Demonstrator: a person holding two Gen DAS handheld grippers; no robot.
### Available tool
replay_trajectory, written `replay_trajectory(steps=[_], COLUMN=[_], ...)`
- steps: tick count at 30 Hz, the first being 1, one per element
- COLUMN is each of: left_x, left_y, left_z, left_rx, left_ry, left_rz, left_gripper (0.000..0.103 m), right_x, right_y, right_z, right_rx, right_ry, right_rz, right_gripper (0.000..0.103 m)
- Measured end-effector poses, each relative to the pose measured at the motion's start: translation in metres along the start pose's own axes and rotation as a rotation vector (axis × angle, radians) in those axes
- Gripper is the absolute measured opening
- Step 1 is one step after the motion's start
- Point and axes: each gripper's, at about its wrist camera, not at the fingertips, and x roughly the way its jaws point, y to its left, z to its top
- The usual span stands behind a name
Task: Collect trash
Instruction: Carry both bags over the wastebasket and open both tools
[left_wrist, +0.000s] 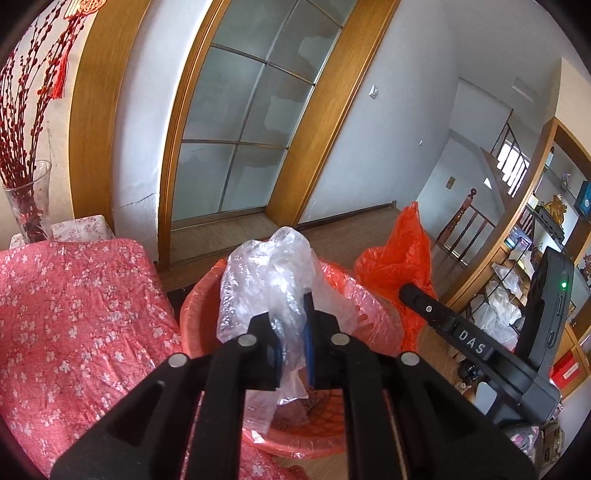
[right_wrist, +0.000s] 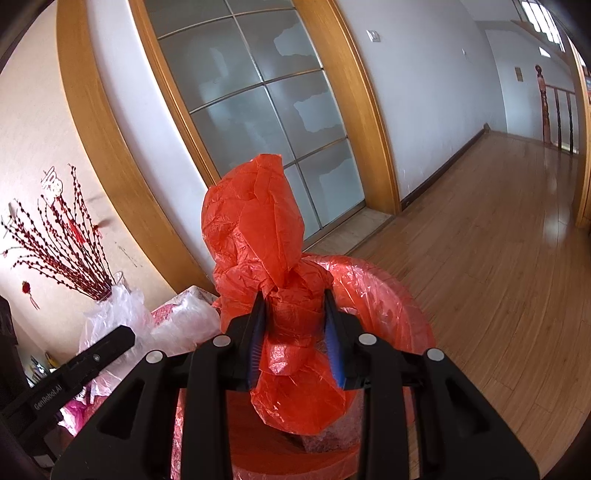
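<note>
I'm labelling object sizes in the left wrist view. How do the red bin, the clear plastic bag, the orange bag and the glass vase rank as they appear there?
1. Red bin
2. Clear plastic bag, enlarged by nearness to the camera
3. Orange bag
4. Glass vase; it stands farther off, so its rank against the orange bag is unsure.

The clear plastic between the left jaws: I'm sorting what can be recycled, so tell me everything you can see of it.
The clear plastic is a crumpled, glossy, see-through film, partly bubble-textured. It stands bunched upright between the left gripper jaws, its top rising above them and its tail hanging below, over the mouth of the red bin, which has a thin plastic liner. Nothing but the jaws visibly touches it; whether they press it is unclear.
</note>
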Motion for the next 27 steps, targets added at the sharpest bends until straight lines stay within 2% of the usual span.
replay_trajectory(steps=[3,6,11,12,15,18,22,27], left_x=[0.003,0.005,-0.003,-0.006,-0.022,-0.045,-0.078,-0.132], left_y=[0.004,0.010,0.021,0.023,0.030,0.042,0.061,0.101], left_z=[-0.004,-0.007,-0.013,-0.014,-0.018,-0.025,-0.039,-0.054], left_rx=[-0.007,-0.019,-0.033,-0.030,-0.014,-0.009,0.010,-0.027], left_ry=[0.009,0.018,0.020,0.017,0.000,-0.027,-0.057,-0.113], left_rz=[0.011,0.012,0.048,0.063,0.123,0.175,0.285,0.423], left_gripper=[0.029,0.031,0.034,0.036,0.039,0.043,0.044,0.048], right_x=[0.001,0.000,-0.004,-0.005,-0.010,-0.013,-0.011,-0.003], right_y=[-0.002,-0.005,-0.004,-0.002,0.009,0.022,0.049,0.098], right_z=[-0.002,-0.004,-0.008,-0.007,-0.010,-0.014,-0.024,-0.041], right_rx=[0.009,0.004,-0.020,-0.031,-0.085,-0.148,-0.212,-0.315], right_ry=[0.009,0.013,0.009,0.005,-0.017,-0.035,-0.021,0.016], right_rz=[-0.002,-0.010,-0.041,-0.049,-0.079,-0.074,-0.010,0.082], right_gripper=[0.042,0.047,0.048,0.053,0.064,0.065,0.065,0.065])
